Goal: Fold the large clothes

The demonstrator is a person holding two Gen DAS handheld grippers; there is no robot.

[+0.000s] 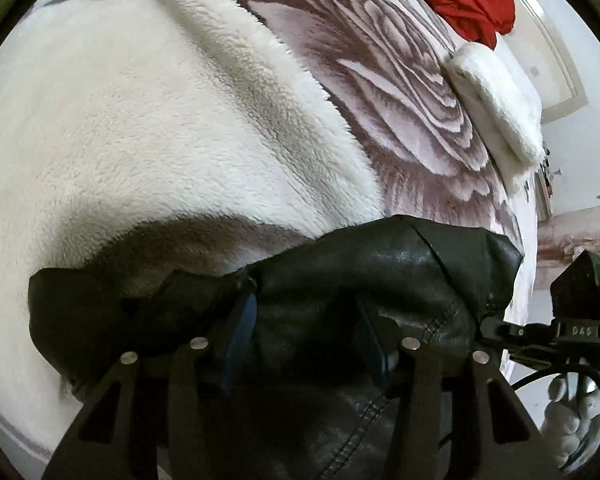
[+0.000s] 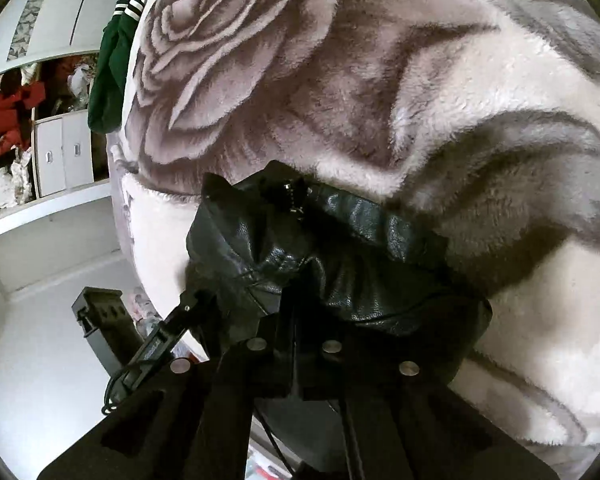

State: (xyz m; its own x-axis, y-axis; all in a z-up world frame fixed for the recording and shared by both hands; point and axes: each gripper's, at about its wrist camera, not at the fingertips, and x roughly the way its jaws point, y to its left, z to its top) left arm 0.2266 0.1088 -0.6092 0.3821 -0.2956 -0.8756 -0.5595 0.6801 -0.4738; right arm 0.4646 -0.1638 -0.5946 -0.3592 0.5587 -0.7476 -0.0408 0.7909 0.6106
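Both grippers clamp a black leather jacket (image 1: 380,272) above a rose-patterned blanket (image 1: 400,92): the left gripper (image 1: 306,320) and the right gripper (image 2: 300,312) each have bunched leather between their jaws. A white fleece (image 1: 140,140) lies left.

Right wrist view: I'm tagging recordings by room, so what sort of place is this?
Most likely a bedroom. A plush rose-print blanket covers what looks like a bed, a white wardrobe with small drawers stands beside it, and a green garment hangs at the edge.
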